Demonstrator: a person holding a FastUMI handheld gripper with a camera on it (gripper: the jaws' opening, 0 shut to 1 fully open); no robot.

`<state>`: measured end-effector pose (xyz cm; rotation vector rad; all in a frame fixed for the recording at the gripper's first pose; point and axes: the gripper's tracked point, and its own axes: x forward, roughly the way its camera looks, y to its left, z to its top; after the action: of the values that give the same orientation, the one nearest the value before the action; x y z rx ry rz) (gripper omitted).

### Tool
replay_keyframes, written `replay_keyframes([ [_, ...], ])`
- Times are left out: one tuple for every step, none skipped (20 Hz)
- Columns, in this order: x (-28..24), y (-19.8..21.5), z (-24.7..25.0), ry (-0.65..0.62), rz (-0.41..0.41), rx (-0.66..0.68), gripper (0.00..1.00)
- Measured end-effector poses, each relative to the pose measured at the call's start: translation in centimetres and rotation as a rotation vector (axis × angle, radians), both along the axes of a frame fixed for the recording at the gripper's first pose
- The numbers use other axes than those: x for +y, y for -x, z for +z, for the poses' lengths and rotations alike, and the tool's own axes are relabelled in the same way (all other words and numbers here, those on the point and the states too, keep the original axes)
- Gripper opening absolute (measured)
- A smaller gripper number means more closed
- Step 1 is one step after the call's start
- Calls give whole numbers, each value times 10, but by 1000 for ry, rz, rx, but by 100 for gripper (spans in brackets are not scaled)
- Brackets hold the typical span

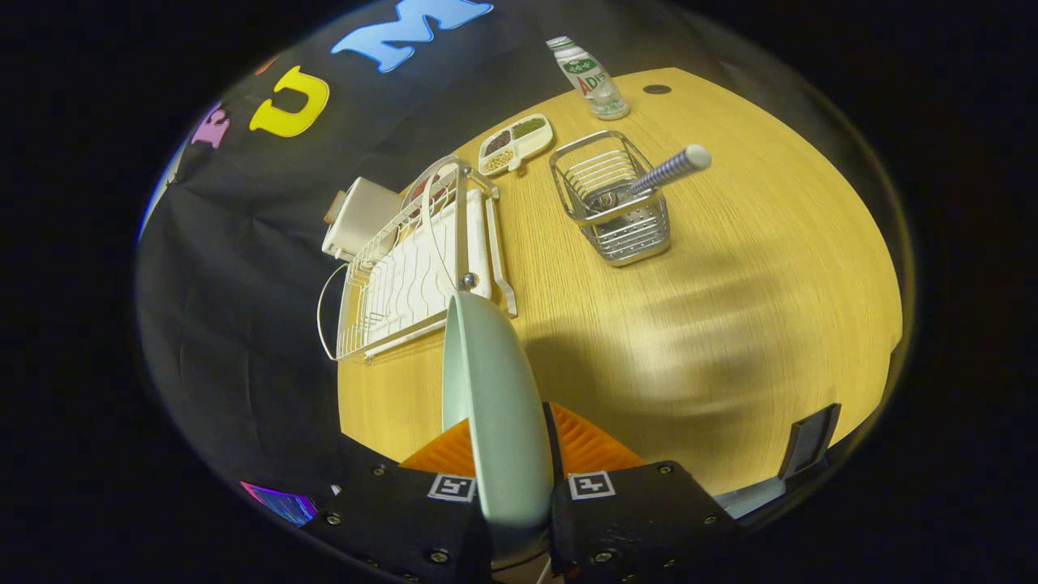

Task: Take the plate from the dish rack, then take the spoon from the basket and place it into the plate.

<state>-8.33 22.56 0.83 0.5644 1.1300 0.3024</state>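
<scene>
A pale green plate (491,389) stands on edge between my fingers, with my gripper (509,454) shut on its rim; it is held above the wooden table (730,324). Beyond the plate lies the white wire dish rack (413,272), with no dishes in its slots. To the right of the rack stands a metal wire basket (614,207) holding a spoon (669,169) whose striped handle sticks out up and to the right.
A divided white dish (516,143) with grains sits beyond the rack. A small bottle (590,79) stands at the table's far edge. A white box (357,217) lies behind the rack. A dark clip (811,442) sits on the table's near right edge.
</scene>
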Motion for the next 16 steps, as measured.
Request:
replay_keyframes([
  [1, 2, -5, -1, -6, 4, 27],
  [2, 2, -8, -5, -8, 5, 27],
  [3, 3, -12, -10, -10, 12, 27],
  [4, 4, -17, -14, -11, 19, 27],
  [6, 5, -22, -19, -9, 25, 27],
  [9, 4, -26, -27, -6, 27, 27],
  [11, 5, -29, -32, -5, 26, 27],
  [14, 6, -34, -34, -4, 25, 27],
  [15, 5, -38, -34, -4, 25, 27],
  [17, 5, -44, -36, -5, 33, 27],
  [20, 3, -48, -48, -8, 32, 27],
  [23, -1, -51, -68, -11, 26, 27],
  [27, -3, -54, -87, -16, 27, 27],
  [31, -5, -58, -102, -16, 36, 27],
  [33, -8, -64, -109, -12, 43, 27],
  [35, -10, -69, -111, -7, 46, 27],
])
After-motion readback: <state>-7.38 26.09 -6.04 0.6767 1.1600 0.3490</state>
